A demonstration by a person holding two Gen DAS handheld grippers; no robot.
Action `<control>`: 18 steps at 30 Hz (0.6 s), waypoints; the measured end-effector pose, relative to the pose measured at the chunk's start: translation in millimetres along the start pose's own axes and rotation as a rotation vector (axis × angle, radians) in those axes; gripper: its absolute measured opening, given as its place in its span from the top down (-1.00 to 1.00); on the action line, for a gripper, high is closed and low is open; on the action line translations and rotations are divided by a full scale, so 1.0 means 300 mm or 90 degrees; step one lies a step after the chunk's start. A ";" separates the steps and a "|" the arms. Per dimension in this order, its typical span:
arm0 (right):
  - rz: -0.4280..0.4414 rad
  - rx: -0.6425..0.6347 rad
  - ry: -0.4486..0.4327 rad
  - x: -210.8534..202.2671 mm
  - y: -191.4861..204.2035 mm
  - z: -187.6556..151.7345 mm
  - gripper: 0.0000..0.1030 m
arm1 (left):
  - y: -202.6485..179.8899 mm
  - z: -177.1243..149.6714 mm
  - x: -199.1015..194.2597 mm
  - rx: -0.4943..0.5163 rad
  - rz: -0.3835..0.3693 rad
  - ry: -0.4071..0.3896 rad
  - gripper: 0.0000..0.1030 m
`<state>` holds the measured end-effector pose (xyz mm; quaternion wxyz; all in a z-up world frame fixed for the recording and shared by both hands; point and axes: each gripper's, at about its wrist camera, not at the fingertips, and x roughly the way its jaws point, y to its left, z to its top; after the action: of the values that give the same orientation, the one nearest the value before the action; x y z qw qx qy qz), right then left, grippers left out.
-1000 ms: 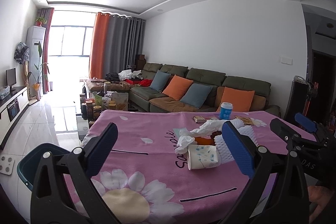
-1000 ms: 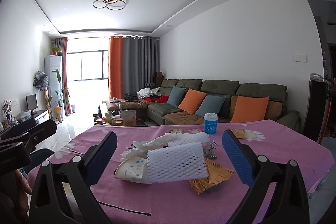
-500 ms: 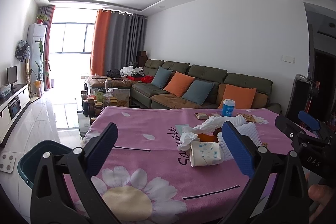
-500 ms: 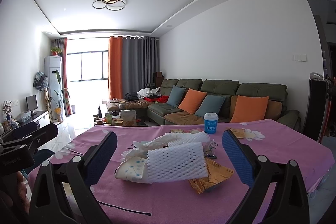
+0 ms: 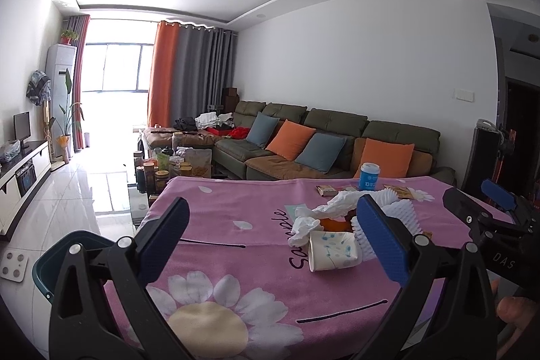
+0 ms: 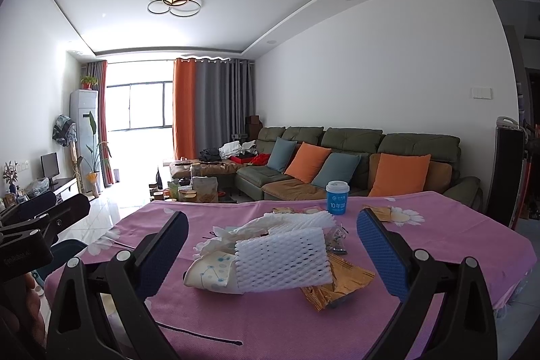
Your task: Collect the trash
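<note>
A heap of trash lies on the pink flowered tablecloth [image 5: 236, 245]: a tipped paper cup [image 5: 332, 250], crumpled tissue [image 5: 305, 225], white foam netting [image 6: 281, 258] and a gold wrapper [image 6: 337, 284]. The cup also shows in the right wrist view [image 6: 211, 270]. My left gripper [image 5: 270, 238] is open and empty, left of the heap. My right gripper [image 6: 270, 252] is open and empty, with the heap in front of it between the fingers. A dark teal bin [image 5: 72, 247] stands on the floor left of the table.
A blue and white cup [image 6: 337, 198] stands upright at the table's far side, with small packets [image 5: 325, 189] near it. A green sofa [image 5: 337, 137] with cushions stands behind the table. A low table with jars [image 5: 162, 167] is on the tiled floor.
The left wrist view has tilted up a little, so the table and heap sit lower in frame. The right gripper has barely moved. Both stay open.
</note>
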<state>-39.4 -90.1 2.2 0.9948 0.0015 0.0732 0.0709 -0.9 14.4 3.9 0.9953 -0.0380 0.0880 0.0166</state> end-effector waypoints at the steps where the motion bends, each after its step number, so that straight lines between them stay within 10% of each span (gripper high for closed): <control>1: 0.000 -0.001 0.001 0.001 0.000 0.000 -0.87 | 0.001 0.000 0.001 0.000 0.001 0.002 -0.89; 18: -0.011 0.007 0.018 -0.006 -0.012 -0.008 -0.87 | -0.006 0.001 0.009 0.005 -0.006 0.005 -0.89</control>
<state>-41.0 -93.9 0.0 0.9942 0.0055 0.0876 0.0623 1.9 12.6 3.8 0.9951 -0.0349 0.0922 0.0118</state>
